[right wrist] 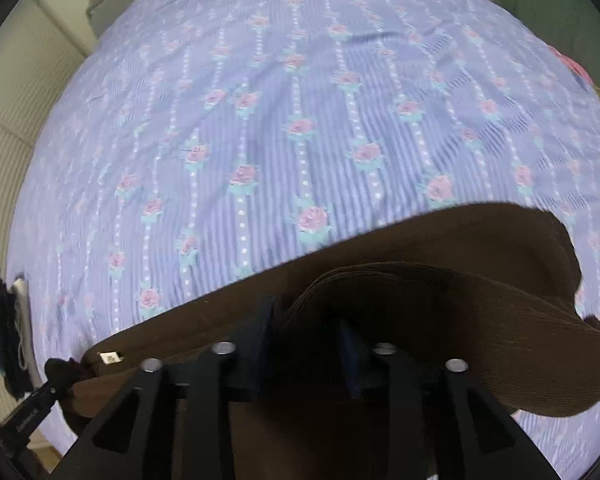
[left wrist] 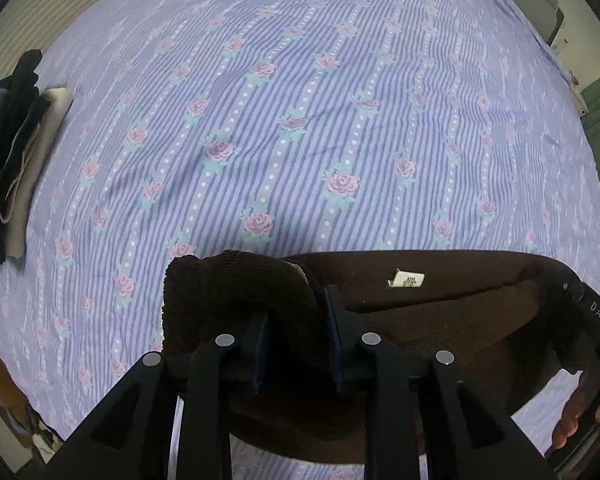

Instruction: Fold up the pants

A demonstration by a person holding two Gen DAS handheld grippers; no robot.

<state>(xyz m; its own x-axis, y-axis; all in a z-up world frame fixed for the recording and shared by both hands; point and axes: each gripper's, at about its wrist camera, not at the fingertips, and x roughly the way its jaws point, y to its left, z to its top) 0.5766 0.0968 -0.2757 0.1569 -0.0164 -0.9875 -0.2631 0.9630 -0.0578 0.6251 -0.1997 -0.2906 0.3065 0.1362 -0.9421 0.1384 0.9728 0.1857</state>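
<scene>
Dark brown ribbed pants hang stretched between both grippers above a bed. My left gripper is shut on one waistband corner, which bunches over its fingers. A white label shows inside the waistband. My right gripper is shut on the other waistband corner of the pants, whose fabric folds over the fingers. In the left wrist view the right gripper shows at the right edge, with the hand holding it below. In the right wrist view the left gripper shows at the lower left.
The bed is covered by a purple striped sheet with pink roses. A stack of folded dark and grey clothes lies at the bed's left edge, also in the right wrist view. A white wall lies beyond the bed.
</scene>
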